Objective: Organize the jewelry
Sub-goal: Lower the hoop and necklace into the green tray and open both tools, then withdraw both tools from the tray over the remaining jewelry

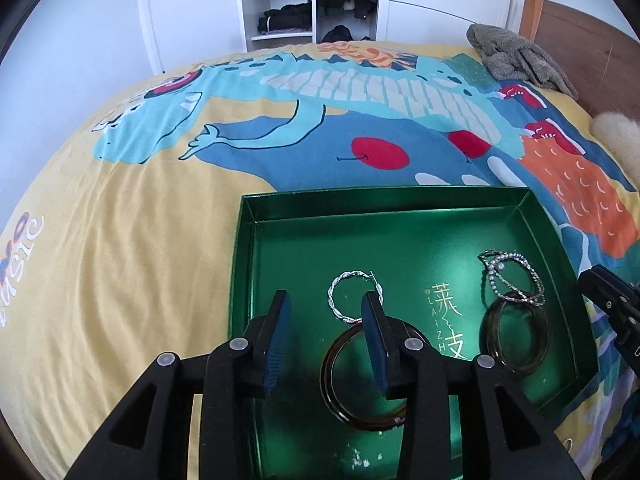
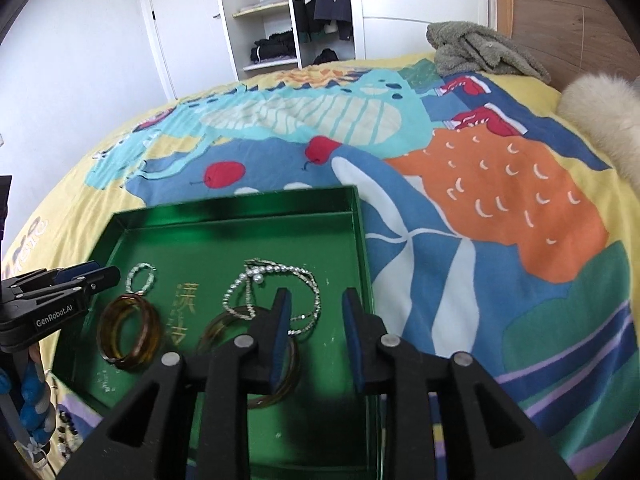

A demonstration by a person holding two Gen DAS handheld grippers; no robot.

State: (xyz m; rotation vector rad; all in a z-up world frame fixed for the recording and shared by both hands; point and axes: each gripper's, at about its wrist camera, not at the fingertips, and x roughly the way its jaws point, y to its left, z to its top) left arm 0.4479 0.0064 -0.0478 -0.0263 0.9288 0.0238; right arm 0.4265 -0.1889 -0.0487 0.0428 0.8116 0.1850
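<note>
A green box lid (image 1: 400,208) (image 2: 240,208) lies on the bed and holds the jewelry. Inside are a twisted silver hoop (image 1: 340,288) (image 2: 138,276), an amber bangle (image 1: 340,380) (image 2: 128,336), a second dark bangle (image 1: 516,340) (image 2: 224,328) and sparkling silver bracelets (image 1: 508,276) (image 2: 280,276) lying over it. My left gripper (image 1: 326,304) is open and empty above the lid, over the hoop and amber bangle; it also shows in the right wrist view (image 2: 96,276). My right gripper (image 2: 316,300) is open and empty over the lid's right side; it shows in the left wrist view (image 1: 608,304).
The bed has a bright cartoon duvet (image 1: 120,280) (image 2: 500,220). A grey towel (image 1: 516,56) (image 2: 480,52) and a cream furry thing (image 2: 600,112) lie near the wooden headboard (image 1: 580,40). Blue and dark beads (image 2: 36,412) lie at the lower left. A wardrobe (image 1: 280,0) stands beyond.
</note>
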